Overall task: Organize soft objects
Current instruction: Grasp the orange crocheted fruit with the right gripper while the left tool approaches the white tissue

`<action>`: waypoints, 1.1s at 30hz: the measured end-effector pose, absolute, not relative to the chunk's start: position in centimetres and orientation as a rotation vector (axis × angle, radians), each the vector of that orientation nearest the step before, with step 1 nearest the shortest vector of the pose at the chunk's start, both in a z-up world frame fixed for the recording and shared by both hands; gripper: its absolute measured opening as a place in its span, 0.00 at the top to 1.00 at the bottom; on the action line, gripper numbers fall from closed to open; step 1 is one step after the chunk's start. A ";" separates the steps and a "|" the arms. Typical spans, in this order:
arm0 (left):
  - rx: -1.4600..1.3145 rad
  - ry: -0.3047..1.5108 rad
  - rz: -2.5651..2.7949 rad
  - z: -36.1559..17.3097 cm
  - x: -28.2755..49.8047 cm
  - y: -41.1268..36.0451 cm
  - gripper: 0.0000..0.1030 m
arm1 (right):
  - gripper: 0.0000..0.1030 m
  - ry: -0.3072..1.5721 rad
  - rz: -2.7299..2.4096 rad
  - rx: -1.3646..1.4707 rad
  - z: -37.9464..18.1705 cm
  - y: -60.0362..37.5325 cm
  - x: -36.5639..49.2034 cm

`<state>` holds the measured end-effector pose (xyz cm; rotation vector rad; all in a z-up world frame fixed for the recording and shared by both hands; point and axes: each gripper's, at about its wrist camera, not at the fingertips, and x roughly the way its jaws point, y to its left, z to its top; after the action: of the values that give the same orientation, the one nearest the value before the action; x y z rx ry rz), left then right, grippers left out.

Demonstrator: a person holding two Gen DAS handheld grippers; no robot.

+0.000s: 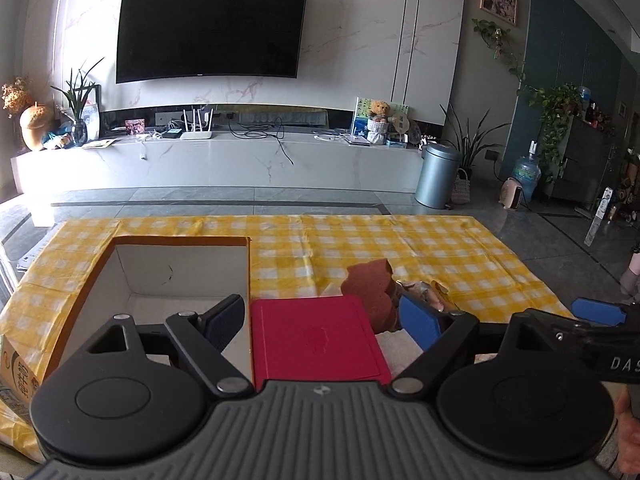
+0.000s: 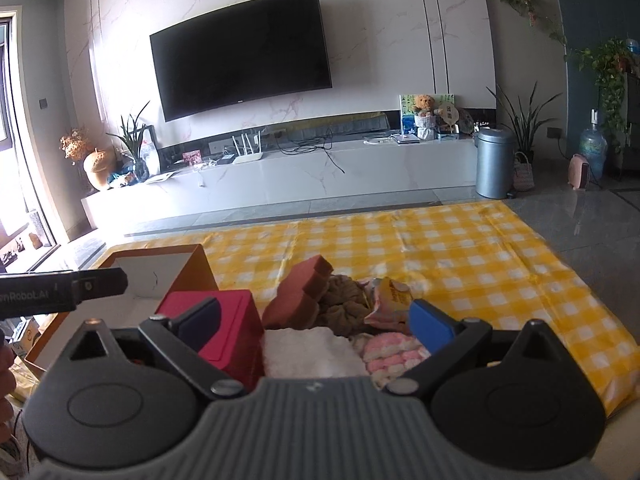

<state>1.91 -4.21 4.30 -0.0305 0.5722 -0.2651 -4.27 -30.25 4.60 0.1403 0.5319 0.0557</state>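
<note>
Red box point(image 1: 316, 340) between parted left jaws, untouched; white towel point(image 2: 308, 350) and pink knit point(image 2: 394, 354) between parted right jaws; brown sponge point(image 2: 302, 292) beyond, on checked tabletop point(image 2: 460, 256).

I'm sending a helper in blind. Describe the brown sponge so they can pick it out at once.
Start at the yellow checked cloth and find the open cardboard box at its left. Just right of it stands a red box, with a pile of soft things beside it. The brown sponge leans at the pile's back: a stiff, flat, notched slab, unlike the fluffy white towel and pink cloth.
</note>
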 end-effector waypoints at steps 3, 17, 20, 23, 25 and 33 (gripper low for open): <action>-0.014 0.603 -0.287 4.0 2.5 -5.0 0.01 | 0.04 0.619 0.063 0.081 4.3 -32.9 -2.9; 0.146 0.767 -0.340 0.1 4.2 -9.0 0.01 | 0.33 1.227 0.173 -0.048 -7.4 -37.4 9.1; 0.151 0.806 -0.324 -0.5 4.6 -8.8 0.01 | 0.38 1.296 0.143 -0.103 -9.3 -36.8 10.1; 0.141 0.827 -0.305 -0.7 4.9 -8.2 0.01 | 0.45 1.333 0.172 -0.174 -10.5 -36.0 9.6; 0.135 0.836 -0.303 -0.7 5.1 -7.8 0.01 | 0.51 1.334 0.127 -0.187 -11.1 -36.1 9.3; 0.050 0.898 -0.264 1.4 5.6 -9.5 0.01 | 0.52 1.163 0.095 -0.165 -7.5 -36.8 6.8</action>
<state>5.59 -9.46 1.38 0.0500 0.8984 -0.2641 6.83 -36.76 -7.53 -0.1654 1.1629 0.0954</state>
